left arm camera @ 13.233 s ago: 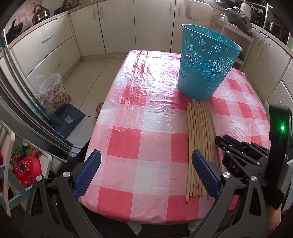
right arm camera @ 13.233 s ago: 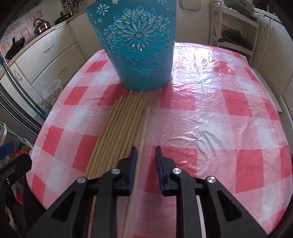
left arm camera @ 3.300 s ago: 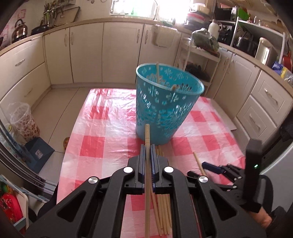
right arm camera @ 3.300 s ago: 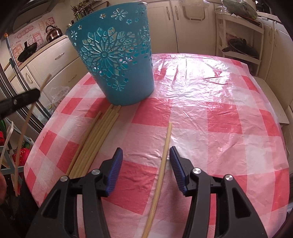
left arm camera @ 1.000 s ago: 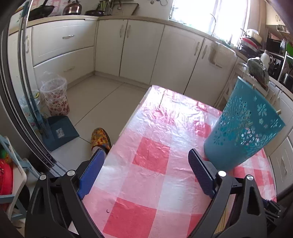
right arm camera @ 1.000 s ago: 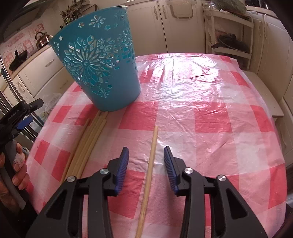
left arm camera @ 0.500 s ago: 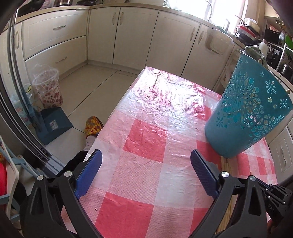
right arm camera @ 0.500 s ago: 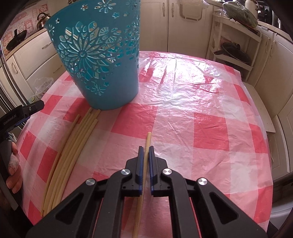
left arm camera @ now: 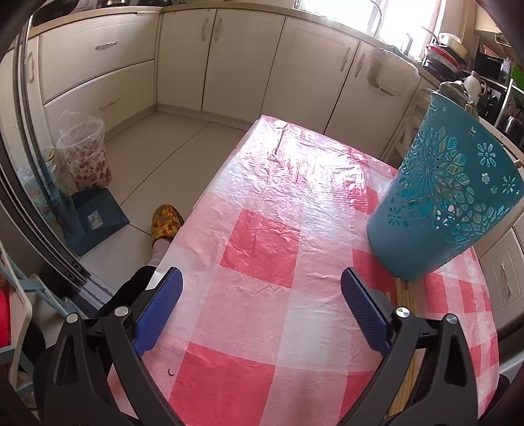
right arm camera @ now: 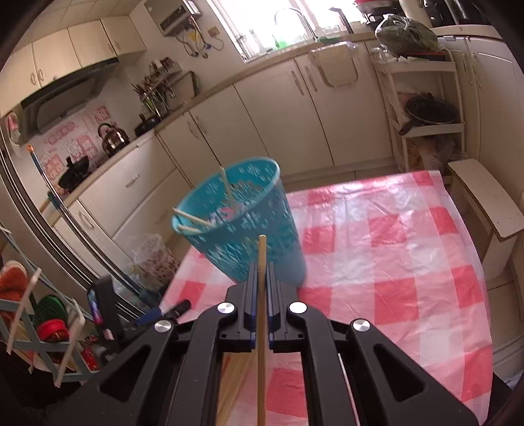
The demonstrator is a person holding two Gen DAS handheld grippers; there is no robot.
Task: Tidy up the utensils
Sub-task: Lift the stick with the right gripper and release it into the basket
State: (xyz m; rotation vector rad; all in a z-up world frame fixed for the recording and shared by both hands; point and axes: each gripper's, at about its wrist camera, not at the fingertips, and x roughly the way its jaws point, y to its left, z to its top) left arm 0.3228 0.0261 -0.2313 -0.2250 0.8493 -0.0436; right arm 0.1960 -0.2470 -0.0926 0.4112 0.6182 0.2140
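right gripper (right arm camera: 261, 288) clamps one stick (right arm camera: 261, 327); left gripper (left arm camera: 262, 311) gapes empty. the stick may catch the basket (right arm camera: 244, 226) rim and slip.

Strong daylight is admitted through the window (right arm camera: 278, 29), glare is thrown on the plastic tablecloth (left arm camera: 294, 183), the blue basket (right arm camera: 242, 226) is blurred, and edges are bent and darkened.

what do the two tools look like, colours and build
Both match. The left tool has black plastic triangular-framed arms with cut-out windows, silver round screw heads at the pivots, and long blue pads with a fine textured surface. The right tool has the same black frame, silver screws and blue pads, seen edge-on. No cables, sleeves or markings show on either.
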